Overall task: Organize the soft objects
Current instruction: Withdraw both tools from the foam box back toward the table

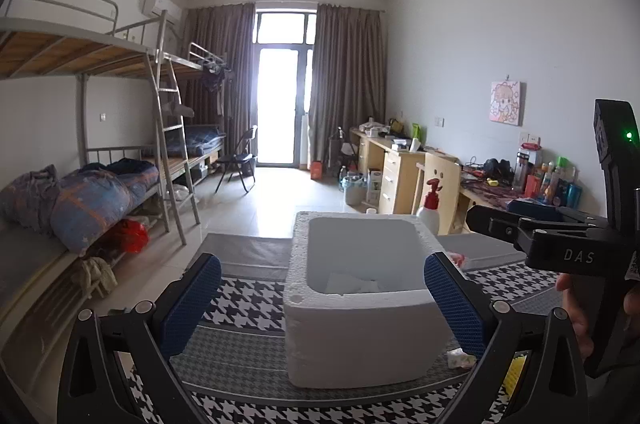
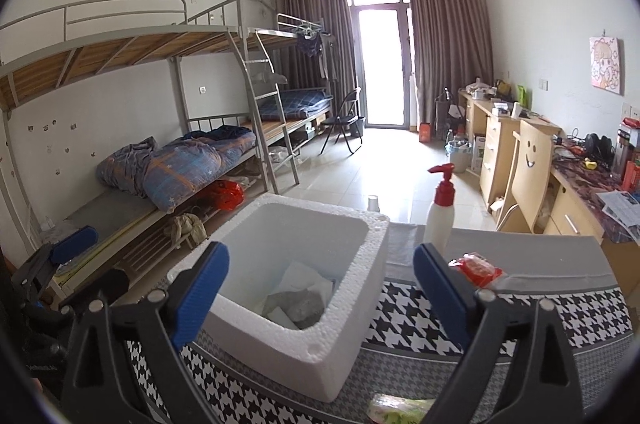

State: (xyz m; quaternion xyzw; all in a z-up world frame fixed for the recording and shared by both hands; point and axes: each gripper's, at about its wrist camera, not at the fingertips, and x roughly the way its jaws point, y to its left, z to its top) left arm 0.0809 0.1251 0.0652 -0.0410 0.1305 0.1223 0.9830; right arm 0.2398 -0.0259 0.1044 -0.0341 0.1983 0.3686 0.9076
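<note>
Here the right tool (image 2: 320, 292) hovers wide open and empty above the foam box (image 2: 296, 288), as does the left tool (image 1: 320, 308), leaving the red packet (image 2: 478, 269) beside the right finger to collect.

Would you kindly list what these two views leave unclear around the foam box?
- Foam box contents: in the left wrist view the near wall hides most; in the right wrist view grey and white items show, kind unclear.
- Green-and-white packet: cut off by the right wrist view's bottom edge.
- Red packet: partly behind a right gripper finger; label too small.
</note>
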